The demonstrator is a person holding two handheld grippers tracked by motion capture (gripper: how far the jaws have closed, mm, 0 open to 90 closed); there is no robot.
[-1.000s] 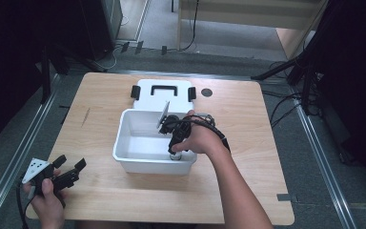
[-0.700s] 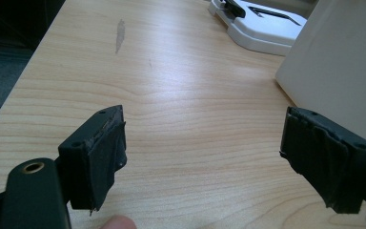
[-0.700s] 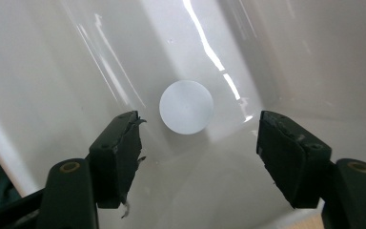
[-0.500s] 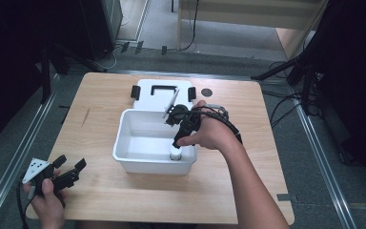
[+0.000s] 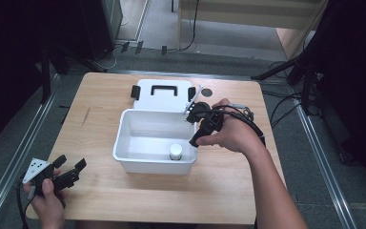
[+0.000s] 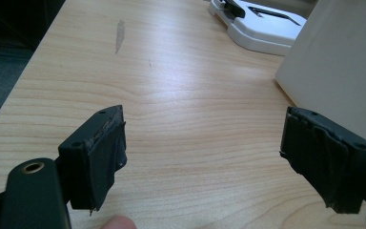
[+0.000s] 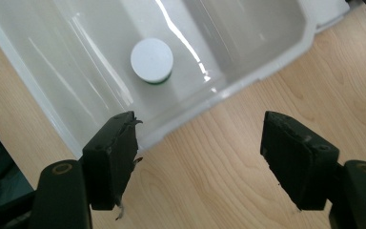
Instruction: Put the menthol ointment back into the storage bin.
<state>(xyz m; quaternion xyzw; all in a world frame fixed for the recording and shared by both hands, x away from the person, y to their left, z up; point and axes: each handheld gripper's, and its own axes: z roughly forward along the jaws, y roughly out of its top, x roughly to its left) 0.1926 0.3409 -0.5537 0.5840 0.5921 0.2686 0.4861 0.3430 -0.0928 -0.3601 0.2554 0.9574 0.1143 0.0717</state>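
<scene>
Glossy white plastic tub (image 5: 138, 157) around round-capped bottle (image 5: 175, 151), woodgrain table (image 5: 219, 186)

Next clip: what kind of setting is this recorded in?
Probably a lab or data-collection workspace, not a home: a lone light wooden table on grey carpet, framed by metal floor rails, with dark stands and loose black cables around it, and a person's hand-held right gripper over the white plastic bin.
</scene>
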